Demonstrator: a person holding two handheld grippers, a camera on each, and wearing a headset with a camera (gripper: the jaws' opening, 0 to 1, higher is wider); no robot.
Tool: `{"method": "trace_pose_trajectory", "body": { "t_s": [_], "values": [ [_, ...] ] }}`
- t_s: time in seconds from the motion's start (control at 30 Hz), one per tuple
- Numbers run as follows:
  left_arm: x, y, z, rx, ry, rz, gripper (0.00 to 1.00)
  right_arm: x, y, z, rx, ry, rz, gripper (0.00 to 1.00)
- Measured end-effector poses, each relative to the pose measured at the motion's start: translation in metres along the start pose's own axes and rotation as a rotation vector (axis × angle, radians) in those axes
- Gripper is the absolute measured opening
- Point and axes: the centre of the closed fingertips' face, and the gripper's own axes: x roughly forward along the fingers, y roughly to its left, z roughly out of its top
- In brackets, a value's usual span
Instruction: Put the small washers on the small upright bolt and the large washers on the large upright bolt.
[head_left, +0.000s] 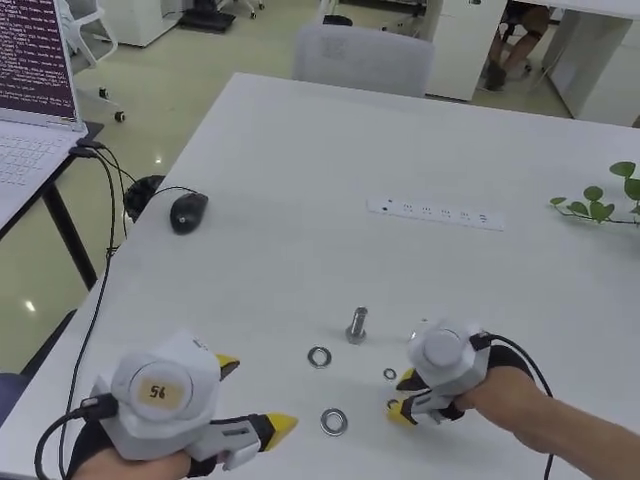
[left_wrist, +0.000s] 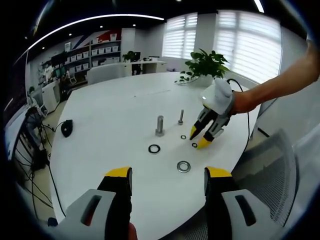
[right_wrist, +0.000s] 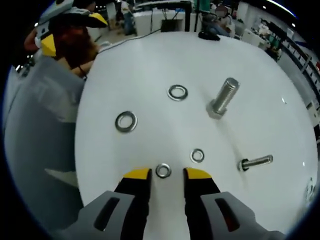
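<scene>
The large bolt (head_left: 357, 325) (right_wrist: 222, 98) stands upright mid-table. The small bolt (right_wrist: 256, 162) (left_wrist: 181, 117) stands just beyond it. Two large washers (head_left: 319, 356) (head_left: 334, 421) lie flat in front of the large bolt. One small washer (head_left: 390, 374) (right_wrist: 197, 155) lies loose. A second small washer (right_wrist: 163, 171) lies on the table between the open tips of my right gripper (right_wrist: 166, 175) (head_left: 404, 397), which is lowered close to the surface. My left gripper (head_left: 255, 395) (left_wrist: 168, 175) is open and holds nothing, back near the table's front edge; the nearer large washer (left_wrist: 183, 166) lies ahead of it.
A black mouse (head_left: 188, 211) and its cable lie at the left of the white table (head_left: 300, 180). A white power strip (head_left: 435, 212) lies farther back. A laptop (head_left: 30, 100) stands on a side desk at left, plant leaves (head_left: 605, 200) at the right edge, a grey chair (head_left: 365, 55) behind.
</scene>
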Motion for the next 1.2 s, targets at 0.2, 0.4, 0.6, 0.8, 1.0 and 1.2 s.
{"method": "trace_pose_trajectory", "body": {
  "t_s": [0.2,0.4,0.6,0.8,1.0,1.2],
  "values": [
    [0.0016,-0.0024,-0.0026,0.0,0.005,-0.003,0.58,0.0009,0.0025,0.0006,-0.031,0.01,0.023,0.24],
    [0.0024,-0.0035,-0.0021,-0.001,0.006,-0.004,0.57,0.0021,0.0045,0.0007,-0.086,0.052,0.035,0.21],
    [0.0014,-0.0008,-0.0019,-0.012,0.001,0.006,0.57,0.0027,0.005,0.0005,-0.107,0.049,0.034,0.14],
    [0.0001,-0.0004,-0.0031,-0.016,-0.001,0.007,0.57,0.0026,0.0052,0.0005,-0.132,0.065,0.041,0.15],
    [-0.0017,0.0002,-0.0051,-0.017,0.0,0.01,0.57,0.0019,0.0081,-0.001,-0.194,0.105,0.072,0.16],
    [-0.0007,0.0003,-0.0034,-0.017,-0.004,0.008,0.57,0.0019,0.0075,-0.0012,-0.207,0.112,0.074,0.16]
  ]
}}
